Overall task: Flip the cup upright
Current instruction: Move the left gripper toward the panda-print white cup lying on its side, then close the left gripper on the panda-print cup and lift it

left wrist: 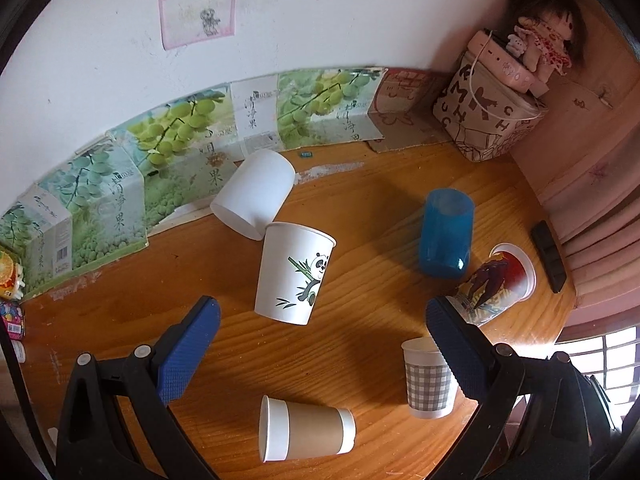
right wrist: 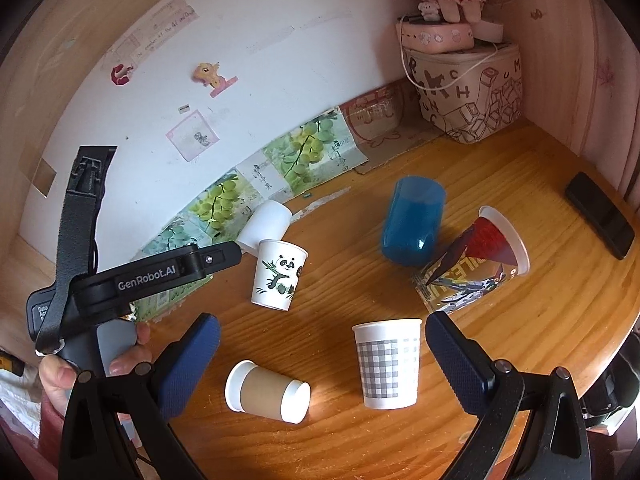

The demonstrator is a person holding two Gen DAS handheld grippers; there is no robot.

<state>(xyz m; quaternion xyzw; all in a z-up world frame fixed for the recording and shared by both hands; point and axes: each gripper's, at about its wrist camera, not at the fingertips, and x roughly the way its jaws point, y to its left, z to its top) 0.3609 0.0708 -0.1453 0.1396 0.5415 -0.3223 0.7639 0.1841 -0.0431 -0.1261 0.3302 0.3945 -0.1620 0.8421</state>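
Left wrist cam: left tongs (left wrist: pixel 322 326) spread wide, nothing between the blue pads, hovering over the wooden counter (left wrist: pixel 360 364). Panda paper cup (left wrist: pixel 294 272) sits upright mid-frame, just above the gap between the fingers. Plain white cup (left wrist: pixel 254 192) lies on its side right behind it at upper left, touching or nearly so, can't tell which. Blue plastic cup (left wrist: pixel 446 236) is right of center, looks mouth-down. Printed cup w/ red inside (left wrist: pixel 498 280) lies on its side next to it, partly behind the right finger. Gray checkered cup (left wrist: pixel 426 380) stands upright lower right, also partly behind that finger. Brown-sleeve coffee cup (left wrist: pixel 306 428) lies on its side at bottom center, mouth pointing left.

Right wrist cam: right tongs (right wrist: pixel 323 342) also wide open and empty. Brown-sleeve coffee cup (right wrist: pixel 268 392) is on its side at lower center, just right of the left finger, checkered cup (right wrist: pixel 390 362) upright beside it. Panda cup (right wrist: pixel 278 274) upright mid-frame, blue cup (right wrist: pixel 412 220) and the printed cup (right wrist: pixel 474 260) upper right. The other gripper's black body reaches in from mid-left, w/ the person's hand (right wrist: pixel 96 364) at the left edge.
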